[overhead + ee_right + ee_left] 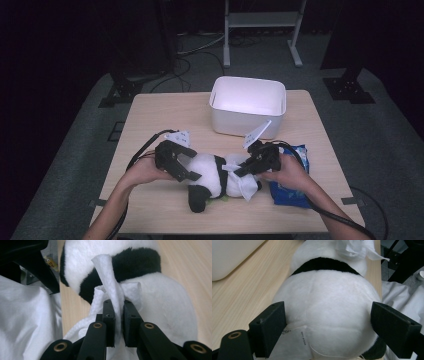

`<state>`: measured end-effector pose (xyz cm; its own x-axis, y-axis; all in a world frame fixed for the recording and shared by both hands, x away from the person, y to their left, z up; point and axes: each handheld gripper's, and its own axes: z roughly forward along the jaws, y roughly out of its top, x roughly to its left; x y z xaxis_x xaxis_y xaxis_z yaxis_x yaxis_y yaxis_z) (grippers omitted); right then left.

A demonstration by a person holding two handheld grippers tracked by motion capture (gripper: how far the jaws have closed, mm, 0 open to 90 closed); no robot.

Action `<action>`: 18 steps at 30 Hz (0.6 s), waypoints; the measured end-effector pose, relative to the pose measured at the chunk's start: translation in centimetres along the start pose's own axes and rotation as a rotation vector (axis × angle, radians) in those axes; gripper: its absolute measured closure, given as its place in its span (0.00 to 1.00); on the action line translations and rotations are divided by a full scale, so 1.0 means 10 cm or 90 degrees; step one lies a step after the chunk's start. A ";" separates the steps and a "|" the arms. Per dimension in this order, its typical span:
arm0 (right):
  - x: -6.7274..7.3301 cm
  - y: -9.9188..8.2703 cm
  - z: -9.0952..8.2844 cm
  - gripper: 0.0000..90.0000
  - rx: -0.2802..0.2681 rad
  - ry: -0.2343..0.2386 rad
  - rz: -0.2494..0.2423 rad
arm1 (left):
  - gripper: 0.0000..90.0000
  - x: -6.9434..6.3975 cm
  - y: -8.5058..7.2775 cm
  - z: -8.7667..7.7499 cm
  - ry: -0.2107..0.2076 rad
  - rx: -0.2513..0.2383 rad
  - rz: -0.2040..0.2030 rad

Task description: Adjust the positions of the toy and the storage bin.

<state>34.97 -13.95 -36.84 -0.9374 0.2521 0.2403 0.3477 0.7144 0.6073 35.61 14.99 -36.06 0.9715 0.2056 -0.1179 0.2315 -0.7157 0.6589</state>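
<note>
A black-and-white plush panda (pixel 210 172) lies on the wooden table (pixel 165 115) near its front edge. My left gripper (pixel 186 167) is at the panda's left end. In the left gripper view its jaws (pixel 328 322) stand wide on either side of the round white rump (pixel 327 305), the pads at the fur's edges without squeezing it. My right gripper (pixel 239 172) is at the panda's right end. In the right gripper view it (pixel 118 315) is shut on a strip of white wipe (pixel 108 272) that lies over the panda's black band and white fur (pixel 162 295).
A white plastic bin (pixel 247 107) stands behind the panda at the table's back middle. A blue packet (pixel 295 192) lies under the person's right hand at the front right. A sewn-in label (pixel 297 340) sticks out under the panda's rump.
</note>
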 end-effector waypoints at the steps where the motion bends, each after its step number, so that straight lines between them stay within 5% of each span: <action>1: 0.00 0.00 0.00 0.90 0.000 0.000 0.000 | 0.14 0.00 0.00 0.00 0.000 0.000 0.000; 6: 0.06 0.03 0.02 0.90 0.008 0.001 -0.014 | 0.18 0.01 -0.08 0.06 -0.010 -0.006 0.026; 18: 0.19 0.48 0.23 0.90 -0.019 -0.021 -0.086 | 0.20 -0.01 -0.17 0.08 -0.023 -0.029 0.081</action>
<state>34.83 -8.54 -35.19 -0.9755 0.1768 0.1307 0.2188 0.7230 0.6553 35.15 15.58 -37.76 0.9942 0.0906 -0.0574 0.1047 -0.7035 0.7030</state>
